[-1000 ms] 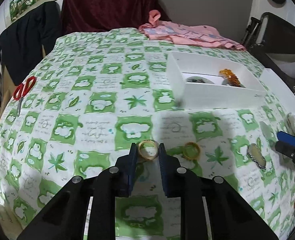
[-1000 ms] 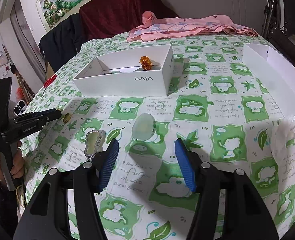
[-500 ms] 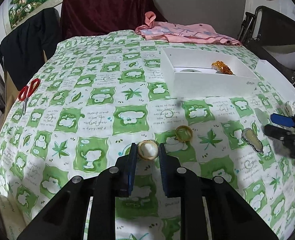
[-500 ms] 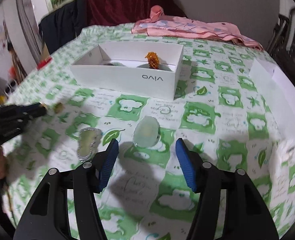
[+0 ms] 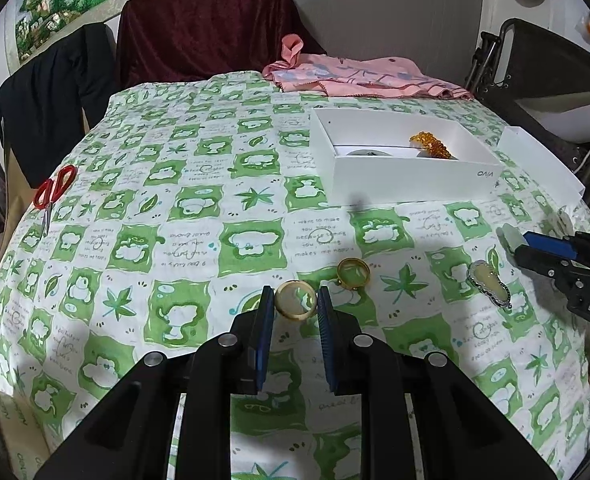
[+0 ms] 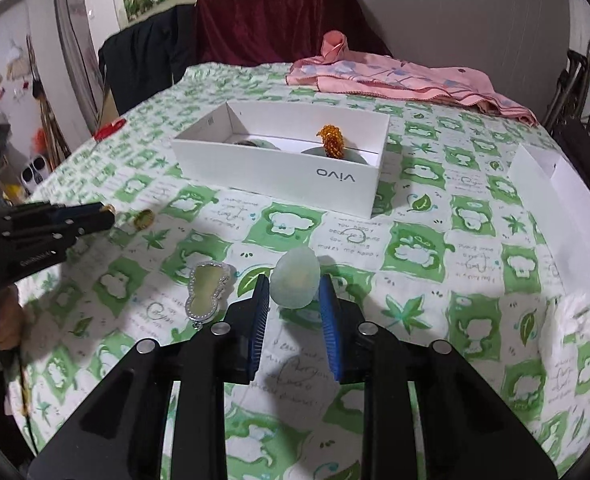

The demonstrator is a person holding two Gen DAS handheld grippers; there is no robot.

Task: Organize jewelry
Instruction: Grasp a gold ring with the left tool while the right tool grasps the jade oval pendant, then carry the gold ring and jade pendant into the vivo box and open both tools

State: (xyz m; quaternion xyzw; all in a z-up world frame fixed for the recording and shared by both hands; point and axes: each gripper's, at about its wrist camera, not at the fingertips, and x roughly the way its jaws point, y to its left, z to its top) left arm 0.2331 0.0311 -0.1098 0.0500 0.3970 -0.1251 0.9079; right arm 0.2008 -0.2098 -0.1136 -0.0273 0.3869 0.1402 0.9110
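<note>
left wrist view first: my left gripper (image 5: 296, 308) is pinching a gold ring (image 5: 296, 302) between its blue pads, the ring lifted clear of the green-and-white tablecloth (image 5: 199, 216). a second gold ring (image 5: 353, 274) lies on the cloth just beyond and to the right of it. further right sits a silver-framed gourd pendant (image 5: 488, 282), and past that my right gripper (image 5: 513, 245) pokes in from the right edge with a pale stone at its tip. the white box (image 5: 403, 160) stands far right of centre, an amber bead bracelet (image 5: 431, 145) inside it. red scissors (image 5: 53, 196) lie at the far left edge of the cloth, a pink garment (image 5: 359, 78) at the far end.

right wrist view now: my right gripper (image 6: 294, 294) has the pale green oval stone (image 6: 295, 282) between its pads, jaws closing and both pads on its sides. the gourd pendant (image 6: 206, 289) lies flat just left of the left finger. the white box (image 6: 283, 160) is straight ahead, bracelet (image 6: 331, 141) standing up in it. my left gripper (image 6: 109, 211) reaches in from the left, the second ring (image 6: 143, 218) just beside its tip. a white lid (image 6: 555, 216) lies at the right edge.
</note>
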